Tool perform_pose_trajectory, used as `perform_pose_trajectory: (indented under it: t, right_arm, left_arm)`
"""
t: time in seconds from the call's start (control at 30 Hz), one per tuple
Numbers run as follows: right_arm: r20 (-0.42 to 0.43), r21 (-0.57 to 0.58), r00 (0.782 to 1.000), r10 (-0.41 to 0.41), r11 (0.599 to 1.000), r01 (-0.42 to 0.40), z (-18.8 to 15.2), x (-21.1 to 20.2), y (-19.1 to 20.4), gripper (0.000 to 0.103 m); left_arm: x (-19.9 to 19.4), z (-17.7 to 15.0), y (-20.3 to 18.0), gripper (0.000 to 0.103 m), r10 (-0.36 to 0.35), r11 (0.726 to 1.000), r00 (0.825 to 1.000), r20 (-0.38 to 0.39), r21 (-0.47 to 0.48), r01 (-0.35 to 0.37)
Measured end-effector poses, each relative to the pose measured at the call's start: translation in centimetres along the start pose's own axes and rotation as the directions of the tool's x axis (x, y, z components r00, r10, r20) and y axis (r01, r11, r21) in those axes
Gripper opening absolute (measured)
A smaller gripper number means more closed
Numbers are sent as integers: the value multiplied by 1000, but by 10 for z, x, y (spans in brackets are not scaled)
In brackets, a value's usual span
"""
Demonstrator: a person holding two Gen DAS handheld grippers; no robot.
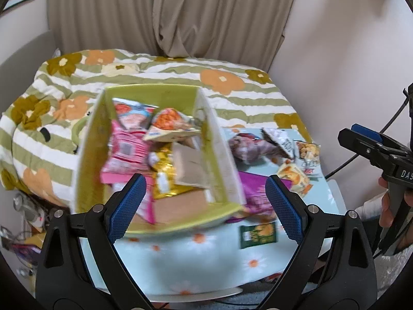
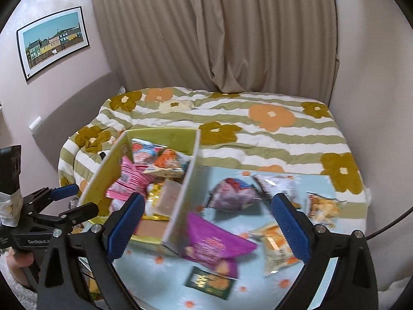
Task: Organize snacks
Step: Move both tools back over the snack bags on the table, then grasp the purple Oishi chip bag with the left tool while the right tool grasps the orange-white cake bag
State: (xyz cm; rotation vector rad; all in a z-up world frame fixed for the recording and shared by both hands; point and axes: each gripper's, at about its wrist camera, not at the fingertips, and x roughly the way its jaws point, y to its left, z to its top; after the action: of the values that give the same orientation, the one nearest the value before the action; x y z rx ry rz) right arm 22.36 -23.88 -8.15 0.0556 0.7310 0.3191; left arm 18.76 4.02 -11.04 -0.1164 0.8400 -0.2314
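- Snacks lie in two groups: some packed in my green box [image 1: 152,95], the rest loose on the pale blue flowered cloth [image 1: 201,253] to the box's right.
- My left tongs [image 1: 204,206] stand wide open with nothing between the blue pads; in their view they hang above the box's near end.
- My right tongs [image 2: 209,224] are also spread wide and empty, above the box's right wall and the loose packets.
- Nearest me on the cloth, at 6 o'clock from the loose pile, lies a small dark green packet [image 2: 209,283].
- Just beyond it a purple bag [image 2: 214,240] touches the box's near right corner.
- At 3 o'clock from the purple bag is an orange-and-white packet [image 2: 276,248]; further off, at 1 o'clock, another orange packet [image 2: 322,206].
- Past the purple bag, at 12 o'clock, lie a mauve bag [image 2: 232,191] and a white bag [image 2: 278,183], side by side.
- Inside the box, near end first: a brown carton [image 1: 180,206], a gold wrapper [image 1: 162,175], a pink bag [image 1: 124,155], then an orange bag [image 1: 170,124] and a blue-and-red bag [image 1: 134,116] at the far wall.
- Beyond the table is a bed with a green-striped flowered quilt [image 2: 258,134], then beige curtains [image 2: 206,25].
- At 10 o'clock a framed picture [image 2: 51,41] hangs on the wall.
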Motion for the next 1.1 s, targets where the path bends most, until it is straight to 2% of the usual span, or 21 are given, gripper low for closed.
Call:
perform_pose_trajectory:
  t: [0.17,0.3,0.5,0.63,0.8,0.93,1.1]
  right_arm:
    - [-24,-31,1000,-4,1000,3,-12,-10,-48,98]
    - [-39,-65,999,9,998,-12,-23,-12,-80,98]
    - [-69,-94,996,63,993,-69,-40,-4,-119,98]
    - [-85,-130,993,77,988,-88,-52,8,-132,98]
    - [-138,-107,985,109,987,-124,-70,32,-151,98]
    - [-167,-110,980,105,986,-124,-84,52,-159,98]
    - [-207,-103,971,120,984,-144,-97,78,-164,98]
  left_arm:
    - [5,-18,-51,93,23,999,999,29,-25,-22]
    - [15,-36,-89,93,69,997,997,41,-42,-68]
    - [36,-63,-122,93,137,987,990,33,-88,-133]
    - [56,-79,-137,93,167,983,986,13,-74,-166]
    - [89,-88,-144,93,197,979,980,-29,-49,-199]
    - [118,-91,-144,93,224,974,973,-49,-29,-225]
    - [157,-93,-145,93,289,957,955,-74,15,-289]
